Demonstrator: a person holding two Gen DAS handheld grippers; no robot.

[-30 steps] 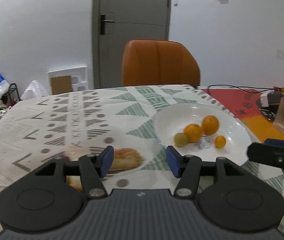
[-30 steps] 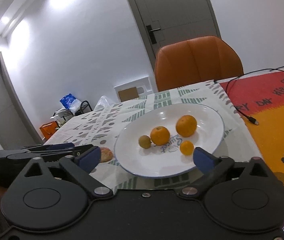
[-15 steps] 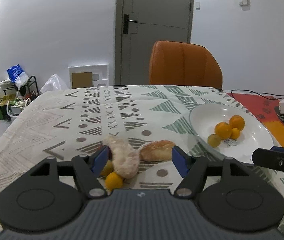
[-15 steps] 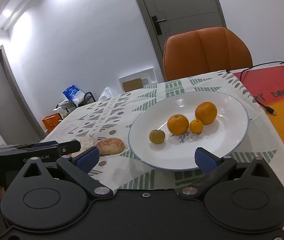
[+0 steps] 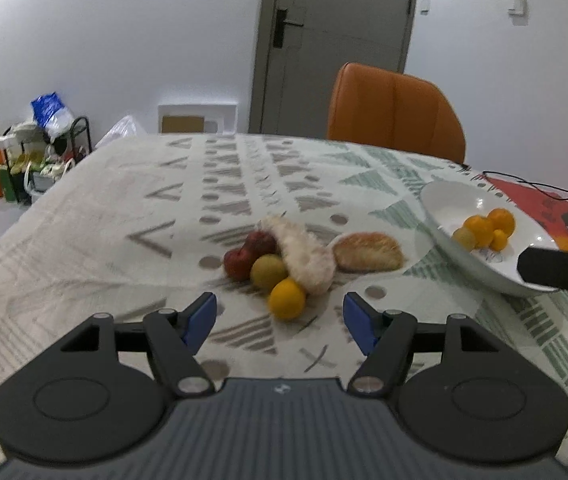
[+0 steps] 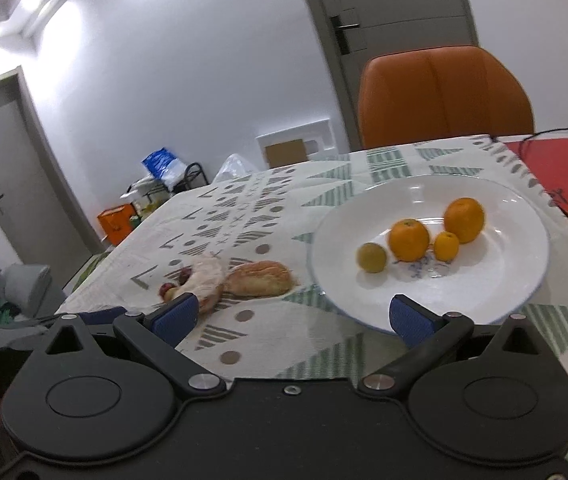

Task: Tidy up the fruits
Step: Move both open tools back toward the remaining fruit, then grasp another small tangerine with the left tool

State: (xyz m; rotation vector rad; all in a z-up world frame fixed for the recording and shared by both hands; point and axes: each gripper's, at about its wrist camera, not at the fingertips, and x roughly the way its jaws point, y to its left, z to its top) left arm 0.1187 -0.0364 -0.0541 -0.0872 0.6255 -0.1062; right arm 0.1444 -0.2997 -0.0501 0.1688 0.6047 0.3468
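Note:
A white plate (image 6: pixel 504 280) (image 5: pixel 444 200) holds two oranges (image 6: pixel 409 239), a small orange fruit (image 6: pixel 446 245) and a green-yellow fruit (image 6: pixel 371 257). On the cloth to its left lie a small orange (image 5: pixel 287 298), a green-yellow fruit (image 5: pixel 268 272) and two red fruits (image 5: pixel 244 258), beside a pale bread piece (image 5: pixel 304 256) and a brown bun (image 5: pixel 366 257). My left gripper (image 5: pixel 280 318) is open and empty, just short of the small orange. My right gripper (image 6: pixel 290 316) is open and empty at the plate's near rim.
An orange chair (image 5: pixel 394 116) stands behind the table. A red and orange mat with cables (image 6: pixel 564 184) lies at the right. The right gripper's finger (image 5: pixel 560 268) reaches in over the plate's edge. Clutter and a rack (image 5: pixel 40 148) stand on the floor at the left.
My left gripper has drawn back and turned left, so the loose fruit pile now lies in front of its fingers. My right gripper has shifted left; the plate sits further right in its view.

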